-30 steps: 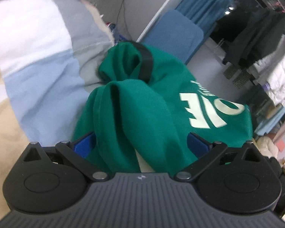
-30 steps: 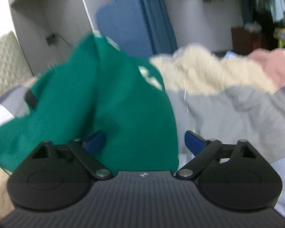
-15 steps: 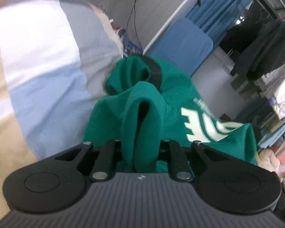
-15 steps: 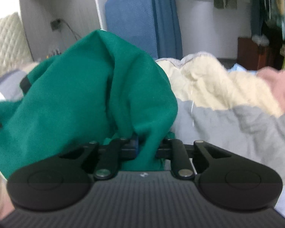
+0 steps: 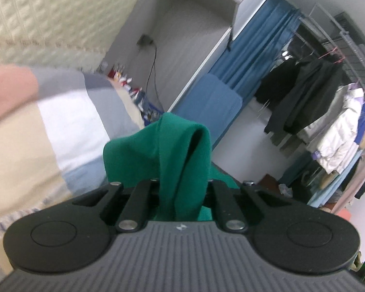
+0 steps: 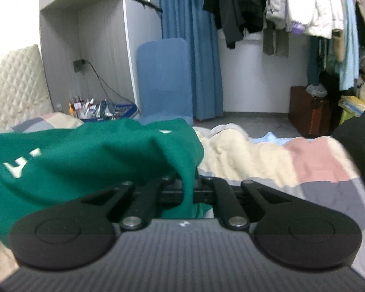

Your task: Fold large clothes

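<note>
A green sweatshirt (image 5: 172,146) with pale lettering is the garment in hand. In the left wrist view a thick fold of it stands up between the fingers of my left gripper (image 5: 181,187), whose jaws are closing on the cloth and pinch it. In the right wrist view my right gripper (image 6: 188,189) is shut on a thinner edge of the same sweatshirt (image 6: 85,160), which stretches away to the left, lifted above the bed. The rest of the garment hangs out of sight below both grippers.
A patchwork bedcover (image 5: 68,126) in beige, white, grey and pink (image 6: 304,160) lies underneath. A quilted headboard (image 5: 36,12) stands at the left. Beyond the bed are a blue padded panel (image 6: 165,80), a crate of bottles (image 6: 102,112), a brown cabinet (image 6: 306,112) and hanging clothes (image 5: 328,102).
Both grippers went from open around the green cloth to shut on it, then rose. The sweatshirt has come up off the bed and more of the room shows behind it.
</note>
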Action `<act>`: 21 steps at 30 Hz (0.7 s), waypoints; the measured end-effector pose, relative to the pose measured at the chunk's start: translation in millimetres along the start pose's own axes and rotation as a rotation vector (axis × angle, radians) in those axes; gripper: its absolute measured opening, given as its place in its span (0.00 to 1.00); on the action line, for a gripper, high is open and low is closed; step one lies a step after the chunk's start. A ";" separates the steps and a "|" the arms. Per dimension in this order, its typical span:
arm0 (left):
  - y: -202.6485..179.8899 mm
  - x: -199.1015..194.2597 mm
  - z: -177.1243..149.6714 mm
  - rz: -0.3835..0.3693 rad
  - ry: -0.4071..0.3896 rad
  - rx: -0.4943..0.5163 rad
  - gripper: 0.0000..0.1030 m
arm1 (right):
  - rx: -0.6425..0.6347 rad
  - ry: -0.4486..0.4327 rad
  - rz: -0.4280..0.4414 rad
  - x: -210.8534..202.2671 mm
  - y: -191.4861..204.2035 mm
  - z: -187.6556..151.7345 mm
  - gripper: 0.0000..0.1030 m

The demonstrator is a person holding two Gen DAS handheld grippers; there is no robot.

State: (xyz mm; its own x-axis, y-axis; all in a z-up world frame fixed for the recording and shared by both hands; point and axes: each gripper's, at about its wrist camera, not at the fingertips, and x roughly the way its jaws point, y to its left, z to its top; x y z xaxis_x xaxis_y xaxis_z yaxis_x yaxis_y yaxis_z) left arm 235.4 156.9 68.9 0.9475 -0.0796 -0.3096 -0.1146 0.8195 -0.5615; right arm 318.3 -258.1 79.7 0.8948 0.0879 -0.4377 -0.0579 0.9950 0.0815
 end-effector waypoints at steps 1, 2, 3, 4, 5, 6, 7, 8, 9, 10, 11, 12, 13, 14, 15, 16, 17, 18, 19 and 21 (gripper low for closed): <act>-0.8 -20.3 1.5 -0.008 -0.006 0.001 0.11 | 0.000 -0.009 -0.003 -14.9 -0.8 -0.9 0.06; -2.5 -38.4 4.0 -0.014 -0.009 0.002 0.10 | 0.003 -0.019 -0.004 -29.5 -2.6 -2.0 0.06; -3.1 -56.2 4.6 -0.019 -0.013 0.009 0.10 | 0.005 -0.029 -0.001 -40.6 -6.2 -2.8 0.06; -3.5 -74.2 3.9 -0.025 -0.020 0.019 0.10 | 0.005 -0.040 0.001 -56.3 -7.4 -4.3 0.06; -3.7 -90.6 3.0 -0.032 -0.028 0.023 0.10 | 0.007 -0.050 0.001 -66.9 -12.2 -3.0 0.06; -3.0 -108.8 1.0 -0.042 -0.036 0.020 0.10 | 0.009 -0.061 0.000 -77.6 -13.9 -3.9 0.06; -2.3 -125.8 -3.0 -0.054 -0.043 0.016 0.10 | 0.014 -0.072 0.000 -89.9 -15.5 -5.2 0.06; -1.7 -140.3 -7.5 -0.065 -0.050 0.017 0.11 | 0.024 -0.081 0.001 -101.1 -18.1 -6.9 0.06; -1.1 -153.6 -14.0 -0.065 -0.060 0.025 0.11 | 0.031 -0.090 0.003 -111.7 -19.7 -9.7 0.06; -0.2 -164.0 -21.7 -0.053 -0.068 0.041 0.11 | 0.034 -0.096 0.003 -120.1 -21.3 -13.2 0.06; 0.7 -172.3 -31.6 -0.038 -0.074 0.061 0.11 | 0.036 -0.096 -0.002 -126.0 -22.1 -17.6 0.06; 2.3 -175.5 -41.8 -0.025 -0.075 0.073 0.11 | 0.038 -0.093 -0.010 -127.9 -22.6 -23.1 0.06; 7.3 -177.5 -54.4 -0.011 -0.073 0.076 0.11 | 0.044 -0.084 -0.020 -127.8 -22.3 -29.2 0.07; 12.7 -177.7 -64.7 -0.003 -0.071 0.071 0.11 | 0.051 -0.075 -0.028 -125.6 -22.4 -35.7 0.07; 18.9 -176.1 -75.0 0.008 -0.068 0.066 0.11 | 0.063 -0.069 -0.035 -122.9 -21.9 -41.9 0.07; 26.2 -167.0 -84.6 0.026 -0.060 0.067 0.11 | 0.081 -0.061 -0.038 -120.2 -21.7 -48.4 0.07; 32.6 -160.2 -92.3 0.047 -0.052 0.067 0.12 | 0.098 -0.051 -0.039 -115.8 -20.1 -54.7 0.07; 40.0 -154.6 -99.9 0.065 -0.041 0.065 0.12 | 0.105 -0.041 -0.045 -110.0 -18.4 -60.1 0.07; 48.7 -142.8 -105.1 0.084 -0.021 0.058 0.12 | 0.108 -0.030 -0.053 -104.4 -17.5 -65.5 0.07; 61.1 -127.5 -110.4 0.108 0.009 0.051 0.14 | 0.102 0.005 -0.067 -87.2 -15.5 -71.9 0.08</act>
State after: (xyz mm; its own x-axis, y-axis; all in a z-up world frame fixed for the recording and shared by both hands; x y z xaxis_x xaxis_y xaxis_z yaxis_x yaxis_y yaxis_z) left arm 74.6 154.5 -10.7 0.9275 0.0059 -0.3737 -0.2006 0.8514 -0.4846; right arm 209.3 -277.8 52.2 0.8930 0.0217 -0.4496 0.0479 0.9886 0.1429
